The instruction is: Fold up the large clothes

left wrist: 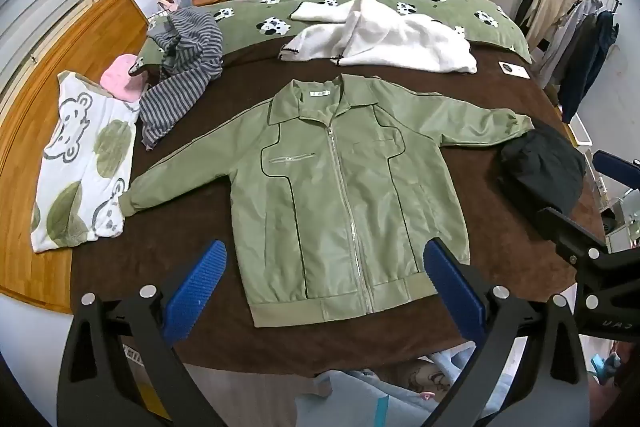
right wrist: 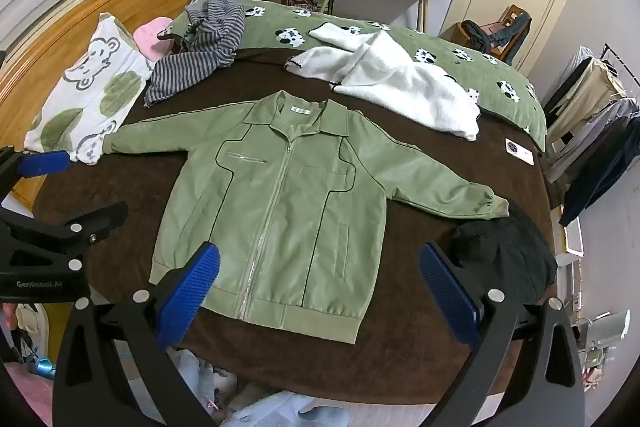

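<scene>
Left wrist view: green jacket [left wrist: 336, 183] lies flat, zipped, sleeves spread on the brown bed cover [left wrist: 192, 227], just ahead of the left hand-held gripper [left wrist: 324, 287], jaws wide, empty. Right hand-held gripper [right wrist: 316, 291] likewise gapes above the hem; black garment [right wrist: 504, 255] beside its right finger.

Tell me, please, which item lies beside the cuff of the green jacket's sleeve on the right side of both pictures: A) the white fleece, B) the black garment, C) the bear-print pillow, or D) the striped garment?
B: the black garment sits bunched right beside the cuff of the green jacket, near the bed's edge, while the striped garment and bear-print pillow lie on the opposite side.
</scene>
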